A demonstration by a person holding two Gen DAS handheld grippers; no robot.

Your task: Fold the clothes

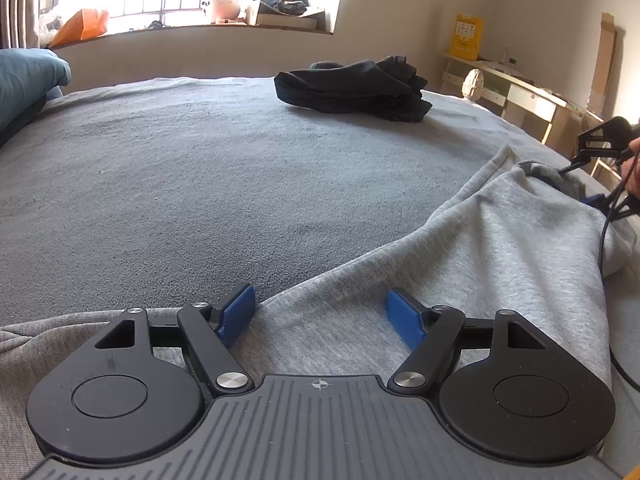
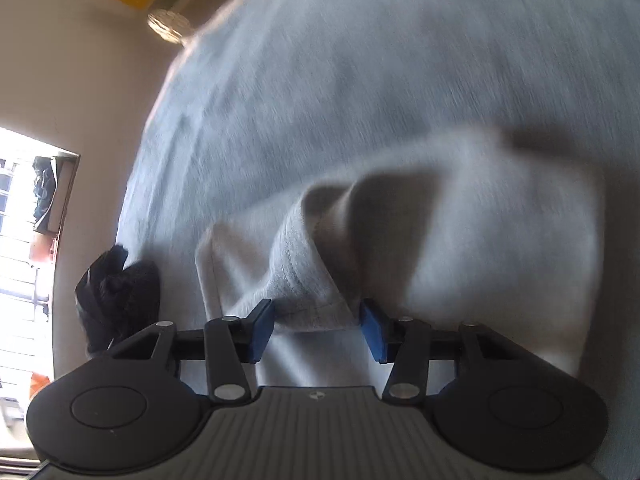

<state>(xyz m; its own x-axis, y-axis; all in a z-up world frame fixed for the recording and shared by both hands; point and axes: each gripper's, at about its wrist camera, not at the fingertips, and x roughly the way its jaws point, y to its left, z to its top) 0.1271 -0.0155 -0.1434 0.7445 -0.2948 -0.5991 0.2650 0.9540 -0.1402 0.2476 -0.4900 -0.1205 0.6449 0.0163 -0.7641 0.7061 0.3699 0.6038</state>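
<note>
left claw wide, pads apart over the grey garment, gripping nothing. right claw narrower, a bunched hem fold between its pads; firm pinch unclear, view blurred. garment lies along the bed's near edge, stretched from left claw toward right. black clothes at far edge.

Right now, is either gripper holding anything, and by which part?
The right gripper has a bunched, hemmed edge of the grey garment between its pads; whether they pinch it cannot be told. The left gripper is open over the cloth, holding nothing.
</note>
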